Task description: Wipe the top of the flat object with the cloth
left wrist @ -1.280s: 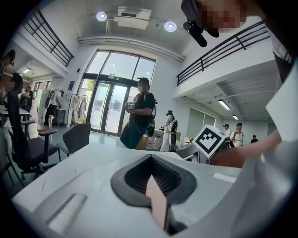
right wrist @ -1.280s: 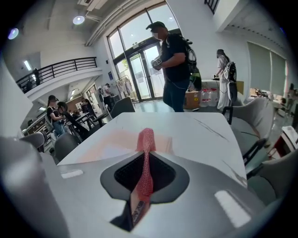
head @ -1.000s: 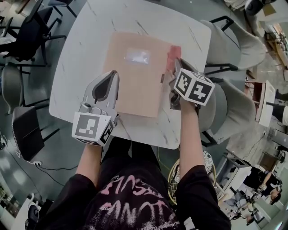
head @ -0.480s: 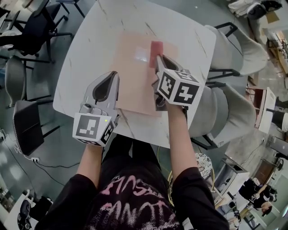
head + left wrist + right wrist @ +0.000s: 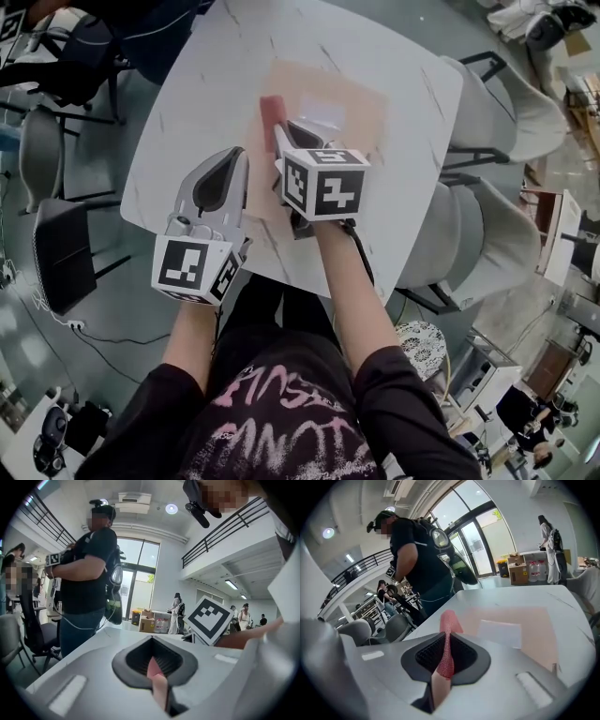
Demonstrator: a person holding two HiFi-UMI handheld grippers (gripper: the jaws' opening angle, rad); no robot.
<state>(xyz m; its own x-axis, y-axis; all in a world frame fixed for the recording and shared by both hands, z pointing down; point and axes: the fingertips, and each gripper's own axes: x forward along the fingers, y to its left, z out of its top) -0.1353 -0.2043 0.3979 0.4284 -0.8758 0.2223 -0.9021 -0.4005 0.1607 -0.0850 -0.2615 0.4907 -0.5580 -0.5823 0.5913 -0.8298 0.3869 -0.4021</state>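
Now I am clamping my left tongs [image 5: 231,155] on the tan envelope [image 5: 362,120], steadying it for my right tongs [image 5: 281,129] gripping the red cloth [image 5: 270,107].

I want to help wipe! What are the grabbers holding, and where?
The right gripper pinches the cloth by one end; the left gripper clamps the flat object by its edge.

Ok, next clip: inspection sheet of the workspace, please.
Surface: white marbled table.
Job's things: peach flat object lying on the table; red cloth on its left part.
Clutter: nothing seen.
Grippers: left hand-held gripper shut on the flat object's edge; right hand-held gripper shut on the cloth.
Cables: one cable on the floor, left.
Surroundings: grey chairs by the table; person standing beyond it.
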